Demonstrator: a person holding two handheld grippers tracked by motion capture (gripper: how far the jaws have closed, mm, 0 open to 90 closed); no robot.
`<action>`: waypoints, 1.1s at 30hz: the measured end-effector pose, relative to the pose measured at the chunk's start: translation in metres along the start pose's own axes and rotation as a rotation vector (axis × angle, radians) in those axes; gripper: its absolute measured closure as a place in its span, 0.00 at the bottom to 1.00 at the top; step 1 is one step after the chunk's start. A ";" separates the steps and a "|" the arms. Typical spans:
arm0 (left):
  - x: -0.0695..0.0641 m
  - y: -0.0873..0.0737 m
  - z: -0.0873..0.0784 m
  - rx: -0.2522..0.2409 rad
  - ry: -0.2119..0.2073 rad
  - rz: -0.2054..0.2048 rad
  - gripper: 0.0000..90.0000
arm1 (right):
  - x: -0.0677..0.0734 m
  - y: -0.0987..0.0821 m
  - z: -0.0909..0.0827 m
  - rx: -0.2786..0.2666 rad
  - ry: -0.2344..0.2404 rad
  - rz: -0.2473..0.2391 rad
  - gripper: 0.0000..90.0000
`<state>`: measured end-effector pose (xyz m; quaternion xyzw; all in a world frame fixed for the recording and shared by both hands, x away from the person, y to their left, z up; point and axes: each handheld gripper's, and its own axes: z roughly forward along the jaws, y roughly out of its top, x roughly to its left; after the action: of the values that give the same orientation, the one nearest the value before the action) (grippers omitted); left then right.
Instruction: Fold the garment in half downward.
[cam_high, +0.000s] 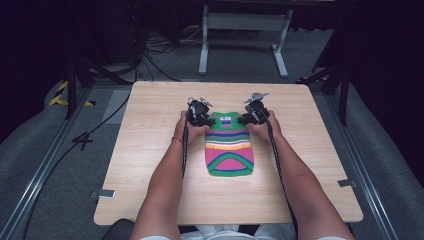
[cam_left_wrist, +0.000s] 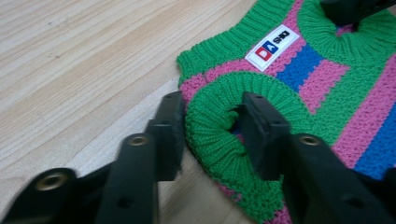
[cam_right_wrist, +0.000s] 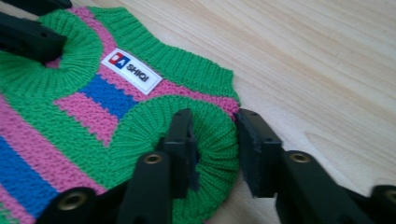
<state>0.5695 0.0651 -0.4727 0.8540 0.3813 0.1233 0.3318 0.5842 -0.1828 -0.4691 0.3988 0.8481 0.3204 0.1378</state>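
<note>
Sweater (cam_high: 229, 145), small, knitted and striped, lies flat at the middle of the wooden table (cam_high: 150, 150), neck toward 12 o'clock. Left gripper (cam_high: 199, 116) sits at the armhole at 10 o'clock, right gripper (cam_high: 255, 114) at the one at 2 o'clock. Each has 1 jaw inside the opening and 1 outside, narrowed around the green ribbed cuff (cam_left_wrist: 210, 123), pads touching the knit on both sides. To do this well, I would squeeze both cuffs evenly, keep the 2 hands level, and lift together so the white label (cam_right_wrist: 131, 71) stays flat.
</note>
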 end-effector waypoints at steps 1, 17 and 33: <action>0.000 0.001 -0.001 0.008 -0.010 0.011 0.75 | 0.000 0.000 0.000 -0.002 0.002 0.007 0.78; -0.013 0.011 -0.016 -0.036 -0.006 0.061 0.92 | 0.004 0.002 -0.024 -0.088 0.032 0.021 0.93; -0.038 0.005 -0.059 -0.071 0.012 0.286 0.90 | 0.027 -0.011 -0.068 -0.191 0.113 -0.136 0.93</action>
<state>0.5185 0.0628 -0.4234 0.8867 0.2530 0.1880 0.3383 0.5273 -0.1971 -0.4238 0.3068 0.8452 0.4116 0.1487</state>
